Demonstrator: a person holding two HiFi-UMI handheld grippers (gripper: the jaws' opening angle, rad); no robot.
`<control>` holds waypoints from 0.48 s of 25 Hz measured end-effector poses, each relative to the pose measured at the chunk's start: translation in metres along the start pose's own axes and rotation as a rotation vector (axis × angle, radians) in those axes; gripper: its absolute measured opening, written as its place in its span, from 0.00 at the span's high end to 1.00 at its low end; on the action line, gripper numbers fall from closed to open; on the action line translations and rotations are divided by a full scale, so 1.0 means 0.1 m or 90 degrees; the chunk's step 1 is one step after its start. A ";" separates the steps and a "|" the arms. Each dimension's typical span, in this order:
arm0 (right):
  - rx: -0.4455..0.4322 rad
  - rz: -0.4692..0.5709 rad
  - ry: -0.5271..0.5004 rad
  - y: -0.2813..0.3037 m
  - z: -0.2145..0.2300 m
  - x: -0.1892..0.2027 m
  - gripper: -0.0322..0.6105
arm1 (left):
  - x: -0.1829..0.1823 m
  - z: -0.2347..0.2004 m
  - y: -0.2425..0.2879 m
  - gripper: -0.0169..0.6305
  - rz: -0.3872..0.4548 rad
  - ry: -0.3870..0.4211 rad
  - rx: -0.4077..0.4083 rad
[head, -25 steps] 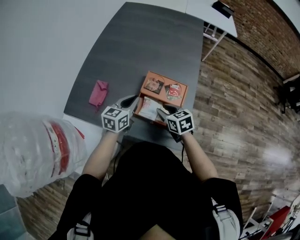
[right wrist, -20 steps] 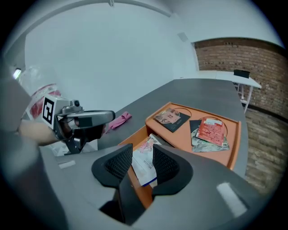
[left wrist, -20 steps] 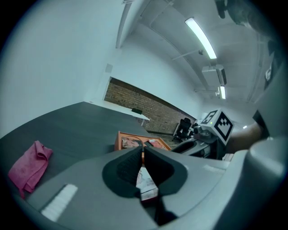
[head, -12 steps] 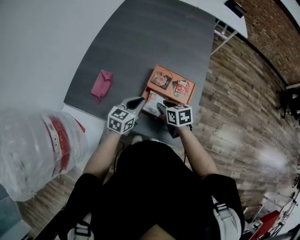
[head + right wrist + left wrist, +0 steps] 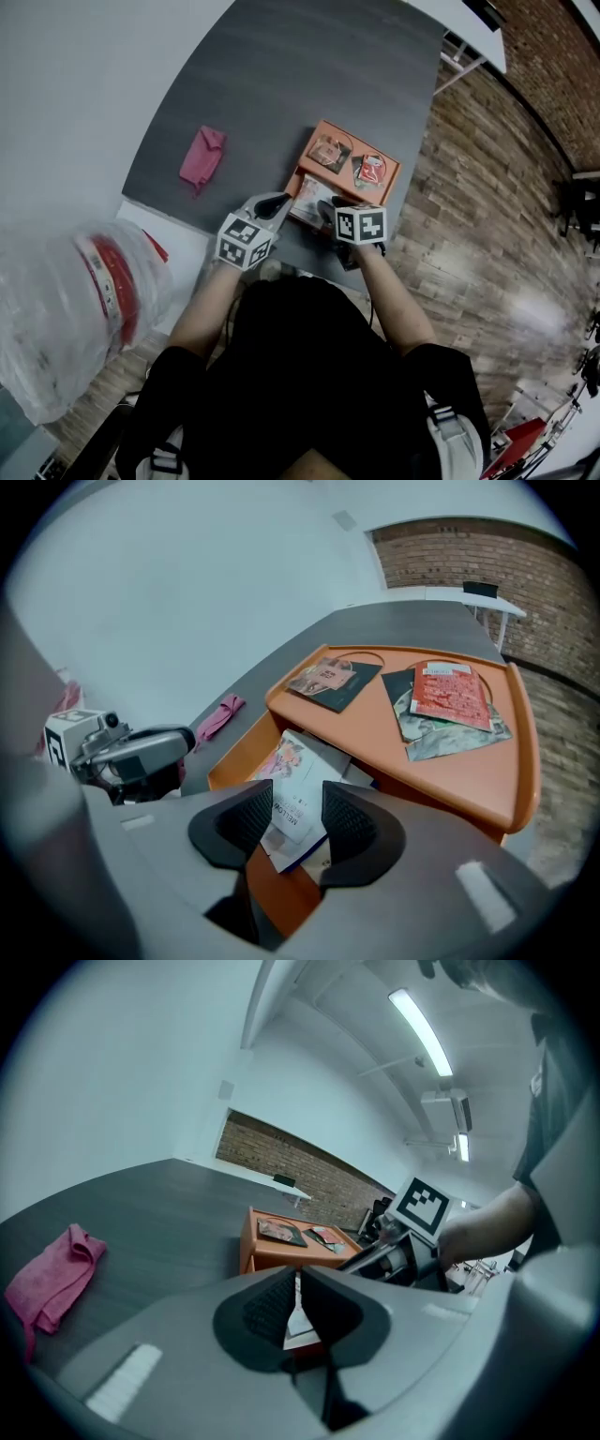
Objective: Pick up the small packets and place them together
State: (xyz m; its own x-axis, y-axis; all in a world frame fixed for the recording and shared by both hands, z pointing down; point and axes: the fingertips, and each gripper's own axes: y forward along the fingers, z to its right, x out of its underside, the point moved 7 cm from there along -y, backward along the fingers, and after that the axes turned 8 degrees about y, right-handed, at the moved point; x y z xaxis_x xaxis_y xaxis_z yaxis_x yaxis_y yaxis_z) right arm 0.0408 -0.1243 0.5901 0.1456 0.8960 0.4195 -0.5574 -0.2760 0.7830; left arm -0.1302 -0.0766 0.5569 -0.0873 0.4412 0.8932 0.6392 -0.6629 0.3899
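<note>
One white packet [image 5: 291, 761] lies flat in the orange tray [image 5: 469, 785], just below the right gripper [image 5: 298, 806], whose jaws stand apart around it, unpressed, having just been opening; likely light, floppy, slick; pinch its near edge; left gripper [image 5: 292, 1283] alongside, jaws together, empty.

Box [image 5: 469, 771] on table [image 5: 281, 84], packets [image 5: 450, 694] atop it, another packet [image 5: 298, 785] in its lower compartment, cloth [image 5: 202, 157] to its left
</note>
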 end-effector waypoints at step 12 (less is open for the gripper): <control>-0.030 -0.011 0.126 0.15 0.15 0.06 0.63 | 0.17 0.06 0.06 0.95 -0.039 0.000 0.020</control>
State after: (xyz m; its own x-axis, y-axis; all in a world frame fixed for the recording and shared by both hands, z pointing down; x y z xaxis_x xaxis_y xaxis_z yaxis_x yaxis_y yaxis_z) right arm 0.0453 -0.1281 0.6112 -0.0053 0.9525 0.3045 -0.5949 -0.2477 0.7647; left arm -0.1228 -0.0698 0.5727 -0.1271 0.4795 0.8683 0.6567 -0.6154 0.4359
